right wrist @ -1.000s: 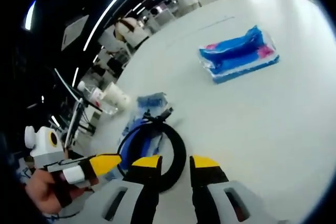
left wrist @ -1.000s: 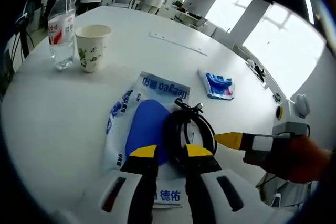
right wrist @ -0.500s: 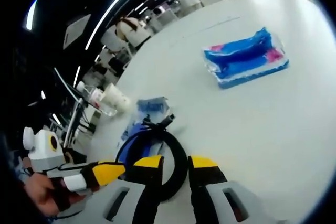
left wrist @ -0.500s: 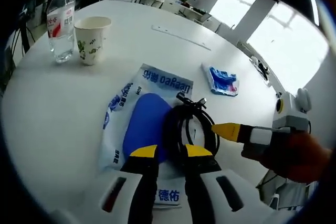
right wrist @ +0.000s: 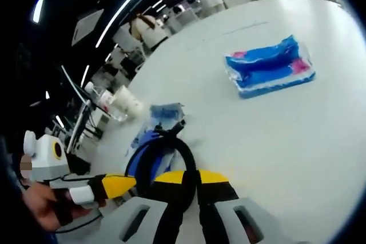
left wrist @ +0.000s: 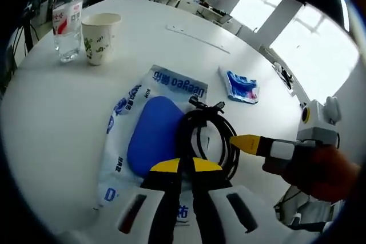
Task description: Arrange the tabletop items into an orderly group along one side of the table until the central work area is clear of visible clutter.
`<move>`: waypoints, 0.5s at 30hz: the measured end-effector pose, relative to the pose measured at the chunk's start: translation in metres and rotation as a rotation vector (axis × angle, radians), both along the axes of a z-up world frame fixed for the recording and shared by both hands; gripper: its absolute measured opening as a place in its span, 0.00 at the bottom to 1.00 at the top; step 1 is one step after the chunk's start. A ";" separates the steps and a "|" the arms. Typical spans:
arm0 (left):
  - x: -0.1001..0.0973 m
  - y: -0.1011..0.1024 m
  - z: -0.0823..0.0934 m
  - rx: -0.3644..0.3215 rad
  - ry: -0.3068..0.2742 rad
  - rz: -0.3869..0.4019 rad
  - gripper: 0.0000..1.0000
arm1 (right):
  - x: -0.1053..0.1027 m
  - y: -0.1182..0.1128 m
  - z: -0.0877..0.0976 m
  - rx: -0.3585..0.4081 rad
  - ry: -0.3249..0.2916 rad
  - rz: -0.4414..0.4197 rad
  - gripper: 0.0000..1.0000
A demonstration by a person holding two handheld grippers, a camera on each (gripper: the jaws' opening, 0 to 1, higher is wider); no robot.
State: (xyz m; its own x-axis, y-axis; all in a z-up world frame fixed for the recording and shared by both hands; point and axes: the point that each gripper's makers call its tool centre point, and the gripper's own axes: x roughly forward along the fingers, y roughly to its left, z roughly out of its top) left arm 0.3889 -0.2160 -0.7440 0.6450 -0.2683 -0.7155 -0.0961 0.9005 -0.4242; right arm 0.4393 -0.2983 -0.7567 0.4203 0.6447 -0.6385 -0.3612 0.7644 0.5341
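My left gripper (left wrist: pixel 186 166) has its yellow tips pressed nearly together over the near edge of the black cable coil (left wrist: pixel 207 135); whether some strand is caught between them, I cannot tell. My right gripper (right wrist: pixel 191 176) has its jaws closed narrow on the near arc of the same coil (right wrist: pixel 166 155), and its yellow tip enters the left gripper view from the right (left wrist: pixel 247 143), touching the coil's side. The coil lies partly on a white plastic bag (left wrist: pixel 150 119) with a blue pad inside; the bag carries blue print, and I read "Deeyeo" upside down at its far edge and Chinese characters near my jaws. Beyond the coil, to its right, a small blue and pink packet (left wrist: pixel 241 87) lies alone on the white table (left wrist: pixel 51 118), close to the table edge. Far to the left of the coil stand a paper cup (left wrist: pixel 98 37) with green leaf pattern and, just beside it, a clear water bottle (left wrist: pixel 67 20) with red label; its writing is too small to read. Between the coil and the cup the table surface is bare and wide.
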 end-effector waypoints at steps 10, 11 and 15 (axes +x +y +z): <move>0.004 -0.025 0.010 -0.036 -0.008 -0.019 0.01 | 0.003 -0.026 0.008 0.019 -0.009 0.025 0.03; 0.005 -0.029 0.008 -0.039 -0.007 -0.027 0.01 | 0.005 -0.031 0.008 0.013 -0.011 0.021 0.03; 0.009 -0.046 0.006 -0.048 0.004 -0.062 0.01 | 0.009 -0.046 0.009 0.008 -0.011 0.003 0.03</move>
